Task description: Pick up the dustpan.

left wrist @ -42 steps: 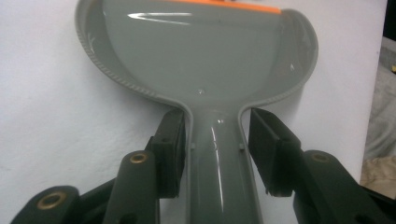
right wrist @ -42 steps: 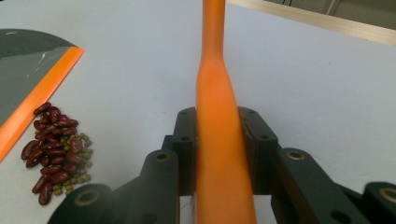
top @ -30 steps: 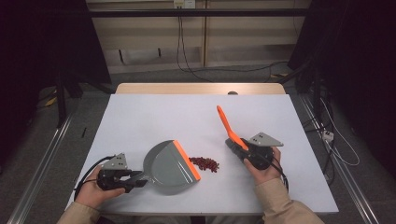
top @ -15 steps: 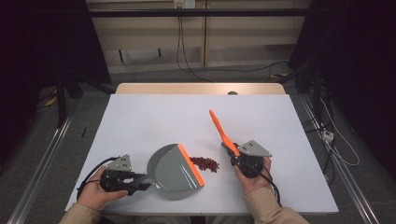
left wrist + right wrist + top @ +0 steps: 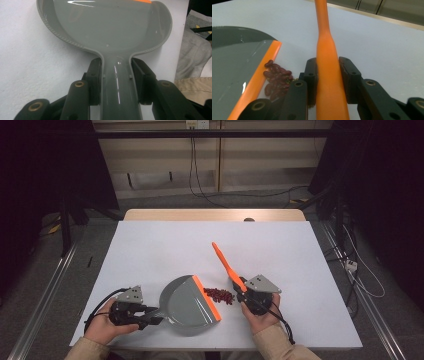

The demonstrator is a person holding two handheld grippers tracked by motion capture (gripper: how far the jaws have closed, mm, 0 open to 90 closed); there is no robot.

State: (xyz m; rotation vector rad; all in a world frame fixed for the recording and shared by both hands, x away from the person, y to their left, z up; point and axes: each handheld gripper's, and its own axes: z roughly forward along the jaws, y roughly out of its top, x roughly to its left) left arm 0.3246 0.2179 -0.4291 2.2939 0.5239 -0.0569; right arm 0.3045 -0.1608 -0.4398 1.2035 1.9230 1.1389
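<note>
Left claw [image 5: 150, 319] clamps dustpan [image 5: 192, 304] — beans [image 5: 220, 294] touching its lip.

From where I stand there is no writing to read anywhere: no label, brand, number or sign on the table, the tools or the wall behind.

Your right gripper [image 5: 246, 294] hides the brush [image 5: 226, 263] head behind its 2 jaws, the dustpan [image 5: 105, 27] runs off the left gripper view's top edge, and the beans [image 5: 219, 294] blur into 1 uncountable clump.
</note>
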